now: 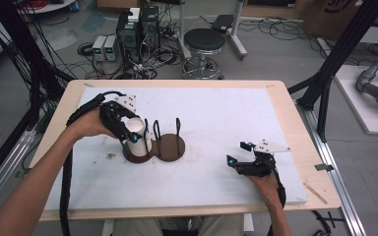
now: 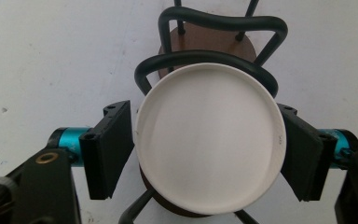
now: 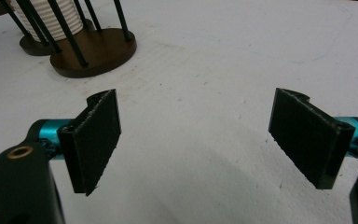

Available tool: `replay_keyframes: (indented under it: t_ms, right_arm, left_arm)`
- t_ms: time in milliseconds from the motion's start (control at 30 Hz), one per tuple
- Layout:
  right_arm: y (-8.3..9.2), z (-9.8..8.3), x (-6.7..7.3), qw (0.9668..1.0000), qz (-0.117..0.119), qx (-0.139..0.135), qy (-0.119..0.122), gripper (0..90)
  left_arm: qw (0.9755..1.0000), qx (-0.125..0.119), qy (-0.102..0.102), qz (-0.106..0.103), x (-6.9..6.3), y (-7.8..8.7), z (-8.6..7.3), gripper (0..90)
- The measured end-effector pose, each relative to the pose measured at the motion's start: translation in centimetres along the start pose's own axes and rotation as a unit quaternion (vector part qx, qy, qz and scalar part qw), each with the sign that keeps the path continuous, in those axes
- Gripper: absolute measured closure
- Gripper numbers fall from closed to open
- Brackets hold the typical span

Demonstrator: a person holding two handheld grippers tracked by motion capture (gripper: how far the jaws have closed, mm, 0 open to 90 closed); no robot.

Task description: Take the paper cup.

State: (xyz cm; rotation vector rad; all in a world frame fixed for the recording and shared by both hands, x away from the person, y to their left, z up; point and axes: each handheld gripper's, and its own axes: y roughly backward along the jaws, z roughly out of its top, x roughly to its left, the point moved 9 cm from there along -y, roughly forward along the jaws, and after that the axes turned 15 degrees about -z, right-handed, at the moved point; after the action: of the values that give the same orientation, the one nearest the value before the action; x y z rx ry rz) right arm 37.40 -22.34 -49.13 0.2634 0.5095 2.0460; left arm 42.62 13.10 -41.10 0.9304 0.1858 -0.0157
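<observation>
The white cup point(image 2: 209, 140) stands in the left ring of the brown holder point(image 1: 170, 147), a bit left of the middle of the worktop point(image 1: 216, 123). The left gripper point(image 1: 130, 130) comes at it from the worktop's left edge. Its fingers point(image 2: 109, 149) sit on both sides of the cup and touch it, grasping it. The right gripper point(image 1: 239, 153) rests near the front right corner, well apart from the holder. Its fingers point(image 3: 93, 140) are spread wide with nothing between them.
</observation>
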Motion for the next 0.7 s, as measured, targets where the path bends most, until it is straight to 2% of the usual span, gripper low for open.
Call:
replay_keyframes:
  t_ms: [133, 700]
  right_arm:
    - [0.02, -0.01, 0.04, 1.0000, 0.000, 0.001, -0.001, 17.1]
    - [-0.03, 0.00, 0.01, 1.0000, 0.000, 0.001, 0.001, 17.1]
  left_arm:
    - [1.0000, 0.001, -0.001, -0.006, -0.14, -0.05, 0.00, 30.4]
    - [0.9999, 0.002, 0.009, -0.007, -0.17, 0.09, 0.12, 30.9]
